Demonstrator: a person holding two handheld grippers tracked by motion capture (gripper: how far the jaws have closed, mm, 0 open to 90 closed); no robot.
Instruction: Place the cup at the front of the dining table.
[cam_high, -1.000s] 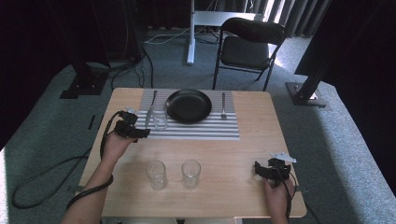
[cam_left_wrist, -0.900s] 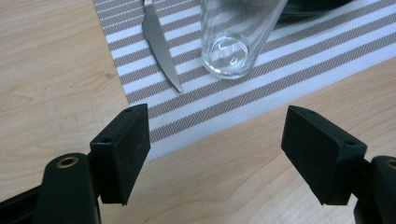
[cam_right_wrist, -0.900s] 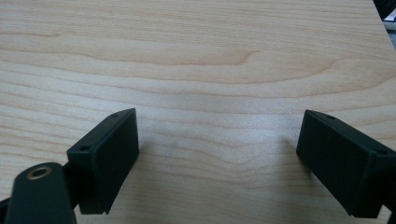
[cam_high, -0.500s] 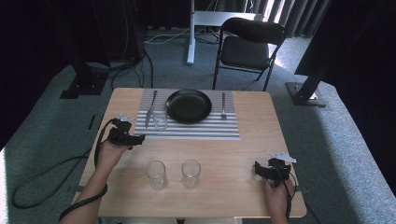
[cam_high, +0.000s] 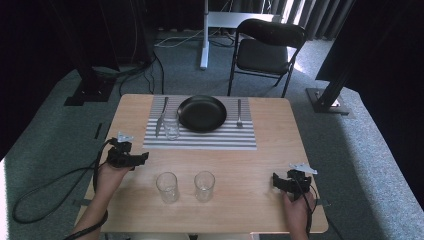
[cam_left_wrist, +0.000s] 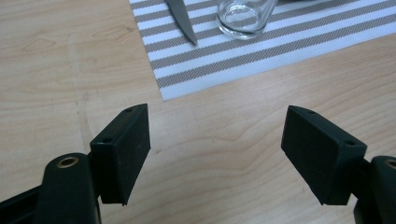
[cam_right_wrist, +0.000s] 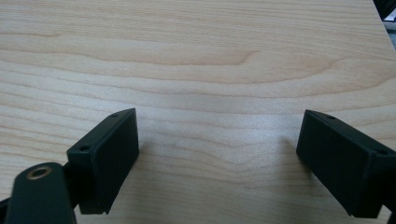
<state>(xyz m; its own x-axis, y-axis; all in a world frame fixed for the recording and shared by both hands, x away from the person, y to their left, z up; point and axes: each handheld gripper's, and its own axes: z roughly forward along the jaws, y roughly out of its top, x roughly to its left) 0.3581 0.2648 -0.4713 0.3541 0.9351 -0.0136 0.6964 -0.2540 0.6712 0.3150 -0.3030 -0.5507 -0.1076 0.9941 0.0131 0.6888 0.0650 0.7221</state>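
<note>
Both hands rest low on the worktop (cam_high: 260, 150), left gripper (cam_left_wrist: 215, 144) and right gripper (cam_right_wrist: 218, 156) spread, empty, the knife (cam_high: 161, 116) lying lengthwise front-to-back.

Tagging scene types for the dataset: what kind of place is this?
Probably a lab or studio rigged for recording, not a home: a wooden table laid like a dinner setting with a striped placemat, on grey carpet with cables, black stand bases and dark curtains.

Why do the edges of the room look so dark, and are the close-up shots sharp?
High view: daylight falls on the wooden table while curtains at both sides go nearly black. Left gripper view: the striped placemat and glass look crisp. Right gripper view: the wood grain is sharp, with soft shadows beside the black jaws.
</note>
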